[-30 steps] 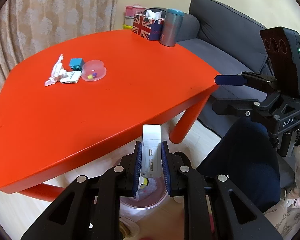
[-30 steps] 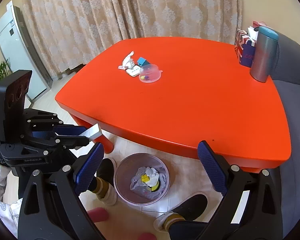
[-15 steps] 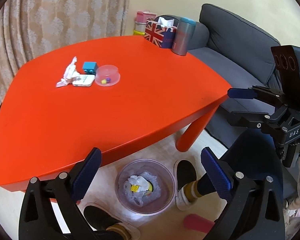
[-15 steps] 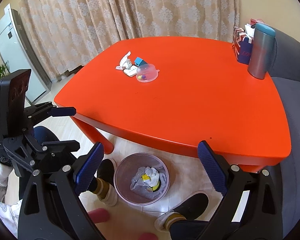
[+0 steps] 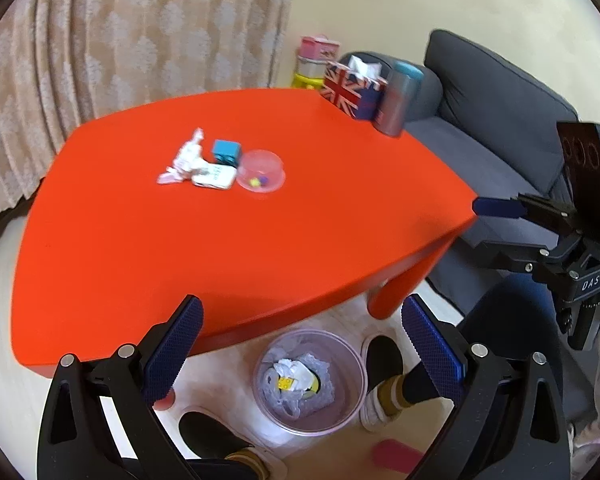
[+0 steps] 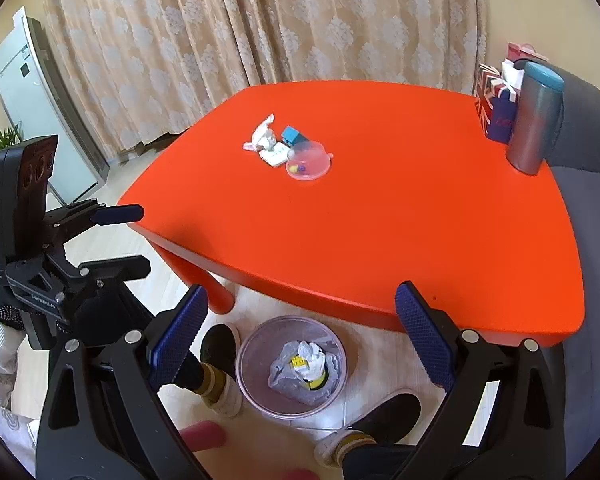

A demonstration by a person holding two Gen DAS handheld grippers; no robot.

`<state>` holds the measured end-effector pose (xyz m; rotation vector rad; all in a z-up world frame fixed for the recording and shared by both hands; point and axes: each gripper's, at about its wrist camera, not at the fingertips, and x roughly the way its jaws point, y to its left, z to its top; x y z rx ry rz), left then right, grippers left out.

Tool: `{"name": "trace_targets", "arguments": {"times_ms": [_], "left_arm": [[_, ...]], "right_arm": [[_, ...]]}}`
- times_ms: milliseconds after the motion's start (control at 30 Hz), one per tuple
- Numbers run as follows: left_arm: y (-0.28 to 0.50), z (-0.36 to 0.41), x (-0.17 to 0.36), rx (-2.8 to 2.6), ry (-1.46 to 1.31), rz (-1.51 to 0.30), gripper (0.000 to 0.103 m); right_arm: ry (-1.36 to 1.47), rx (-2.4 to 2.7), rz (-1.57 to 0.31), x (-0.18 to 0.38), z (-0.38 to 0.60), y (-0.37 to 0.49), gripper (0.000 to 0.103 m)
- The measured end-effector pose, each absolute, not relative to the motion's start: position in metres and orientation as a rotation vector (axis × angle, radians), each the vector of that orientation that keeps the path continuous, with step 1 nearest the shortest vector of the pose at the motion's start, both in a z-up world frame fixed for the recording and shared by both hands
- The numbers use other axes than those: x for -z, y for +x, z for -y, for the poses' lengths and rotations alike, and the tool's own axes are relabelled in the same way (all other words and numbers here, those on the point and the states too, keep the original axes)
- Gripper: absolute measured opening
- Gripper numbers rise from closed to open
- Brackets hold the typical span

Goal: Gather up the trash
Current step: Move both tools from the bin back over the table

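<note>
With both the left gripper point(image 5: 300, 326) and right gripper point(image 6: 302, 306) spread empty above the bin point(image 5: 352, 368), the crumpled wrapper point(image 5: 186, 158), probably tissue, on the table point(image 5: 340, 216) is best pinched from above.

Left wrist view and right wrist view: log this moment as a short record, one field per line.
left gripper: open, nothing between the fingers
right gripper: open, holding nothing
bin: on the floor by the table's near edge, trash inside
table: red
left on table: crumpled wrapper, white packet, blue block, clear dome lid, clustered together
far corner: flag-print tissue box, grey tumbler
</note>
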<state>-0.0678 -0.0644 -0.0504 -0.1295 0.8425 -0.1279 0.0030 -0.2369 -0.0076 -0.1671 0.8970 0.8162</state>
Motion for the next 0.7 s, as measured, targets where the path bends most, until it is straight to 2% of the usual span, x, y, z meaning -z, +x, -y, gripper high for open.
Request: {"name": "trace_targets", "arguments": {"times_ms": [333,700], "left_arm": [[-0.054,0.033,0.033,0.071,-0.131,-0.812,0.096],[-0.023,0.004,0.037,0.047,-0.139,-0.817,0.096]], "right_arm": [[-0.205,-0.842,-0.879,-0.010,0.207,0.028,0.093],[-0.267,-0.880,-0.904,-0.001,0.163,0.071,0.093]]}}
